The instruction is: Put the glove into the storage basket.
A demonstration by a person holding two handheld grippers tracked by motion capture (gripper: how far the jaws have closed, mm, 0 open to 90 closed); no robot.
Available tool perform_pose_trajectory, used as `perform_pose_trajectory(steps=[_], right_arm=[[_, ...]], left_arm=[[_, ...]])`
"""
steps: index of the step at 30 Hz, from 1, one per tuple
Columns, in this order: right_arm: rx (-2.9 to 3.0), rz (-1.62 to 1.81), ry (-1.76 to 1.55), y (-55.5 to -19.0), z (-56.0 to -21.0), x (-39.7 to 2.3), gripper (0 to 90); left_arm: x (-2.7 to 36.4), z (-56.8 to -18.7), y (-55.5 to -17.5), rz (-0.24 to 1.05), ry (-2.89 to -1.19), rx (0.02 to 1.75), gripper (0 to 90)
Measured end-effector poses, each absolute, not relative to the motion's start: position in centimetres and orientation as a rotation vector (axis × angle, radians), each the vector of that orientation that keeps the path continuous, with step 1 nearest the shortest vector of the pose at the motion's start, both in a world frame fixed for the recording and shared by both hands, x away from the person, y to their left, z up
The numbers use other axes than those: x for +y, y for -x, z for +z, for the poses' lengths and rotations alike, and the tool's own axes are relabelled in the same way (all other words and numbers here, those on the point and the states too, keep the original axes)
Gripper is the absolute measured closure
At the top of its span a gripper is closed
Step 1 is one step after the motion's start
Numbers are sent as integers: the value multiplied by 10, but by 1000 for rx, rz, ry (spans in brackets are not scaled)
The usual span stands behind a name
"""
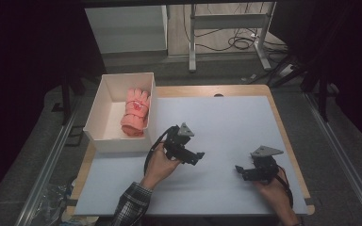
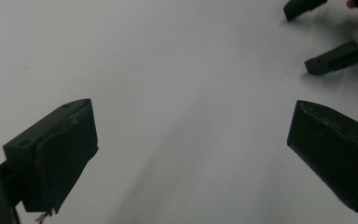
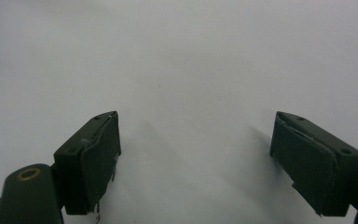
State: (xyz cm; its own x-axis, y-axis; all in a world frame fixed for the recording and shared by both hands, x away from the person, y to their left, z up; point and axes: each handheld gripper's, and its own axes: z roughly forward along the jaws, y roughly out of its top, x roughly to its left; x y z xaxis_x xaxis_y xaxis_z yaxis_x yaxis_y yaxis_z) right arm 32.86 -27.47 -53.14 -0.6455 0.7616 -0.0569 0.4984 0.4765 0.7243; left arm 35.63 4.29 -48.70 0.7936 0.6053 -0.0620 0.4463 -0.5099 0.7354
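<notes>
On the white table sheet [image 1: 226,122], the left gripper [image 1: 195,157] and the right gripper [image 1: 239,170] are hovering wide open and empty, while the pink knitted glove [image 1: 135,113] is lying in the white rectangular box [image 1: 96,110] at far left, where a careless left-hand swing could be knocking the box wall.

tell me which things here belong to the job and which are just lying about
In the job: pink glove lying in the white box; left gripper and right gripper, both open and empty.

Lying about: metal stand, floor cables.
</notes>
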Motion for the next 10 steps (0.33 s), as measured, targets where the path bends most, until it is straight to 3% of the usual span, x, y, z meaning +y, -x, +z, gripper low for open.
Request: perform_pose_trajectory(steps=[10], right_arm=[[2356,976,-1060,-329,-532,-275,163]], left_arm=[[42,-521,-353,239,-2220,762,15]])
